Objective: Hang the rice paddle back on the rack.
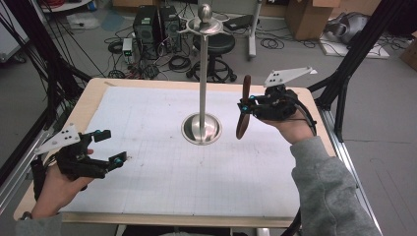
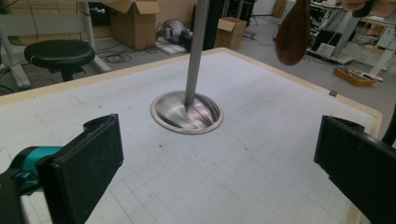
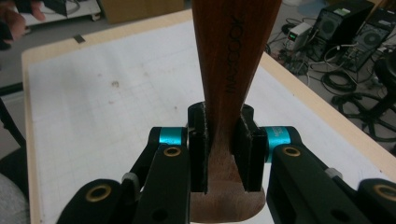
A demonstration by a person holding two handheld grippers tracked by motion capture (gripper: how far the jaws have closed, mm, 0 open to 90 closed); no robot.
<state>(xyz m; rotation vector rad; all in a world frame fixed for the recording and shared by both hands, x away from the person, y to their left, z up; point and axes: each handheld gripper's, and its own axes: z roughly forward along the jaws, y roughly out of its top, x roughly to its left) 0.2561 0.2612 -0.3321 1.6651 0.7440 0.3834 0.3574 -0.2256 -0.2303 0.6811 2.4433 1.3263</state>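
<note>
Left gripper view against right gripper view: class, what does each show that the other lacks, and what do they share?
Left gripper view alone: the steel stand, a black stool, and the spoon hanging in the air. Right gripper view alone: the right tool shut on the spoon's handle, printed lettering on the wood, and computer towers. Both: the spoon and the gridded table.

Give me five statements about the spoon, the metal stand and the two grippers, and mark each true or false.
1. The right gripper is shut on the wooden spoon. True.
2. The spoon lies flat on the table. False: it is held in the air, upright.
3. The left gripper holds nothing. True.
4. The left gripper's jaws are closed. False: they stand wide apart.
5. The metal stand stands upright on the table, between the grippers. True.
</note>
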